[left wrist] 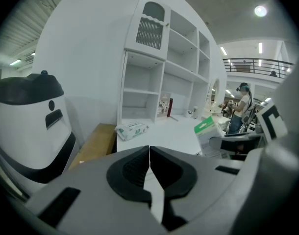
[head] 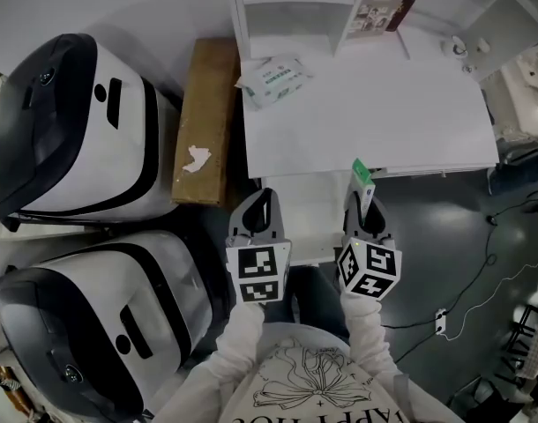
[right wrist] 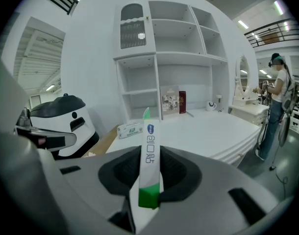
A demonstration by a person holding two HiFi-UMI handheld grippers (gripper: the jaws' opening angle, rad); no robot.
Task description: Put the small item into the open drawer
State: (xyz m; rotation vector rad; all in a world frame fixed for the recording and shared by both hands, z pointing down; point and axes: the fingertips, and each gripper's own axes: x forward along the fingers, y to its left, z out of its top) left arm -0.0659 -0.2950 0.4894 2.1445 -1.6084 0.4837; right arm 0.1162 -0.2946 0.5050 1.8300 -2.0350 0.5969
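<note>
A small, flat green-and-white box point(head: 362, 174) stands upright in my right gripper point(head: 364, 197), whose jaws are shut on it. In the right gripper view the box point(right wrist: 150, 150) rises from between the black pads of that gripper point(right wrist: 149, 182). It hangs over the right side of the open white drawer point(head: 309, 211), which is pulled out from the white desk point(head: 375, 117). My left gripper point(head: 263, 196) is over the drawer's left edge, shut and empty; its jaws point(left wrist: 149, 155) meet in the left gripper view.
On the desk lie a tissue pack point(head: 275, 79), books point(head: 382, 9) and a white shelf unit point(head: 291, 3). A cardboard box point(head: 205, 122) and two large white-and-black machines point(head: 70, 130) point(head: 101, 324) stand at the left. Cables point(head: 481, 280) trail over the dark floor at the right.
</note>
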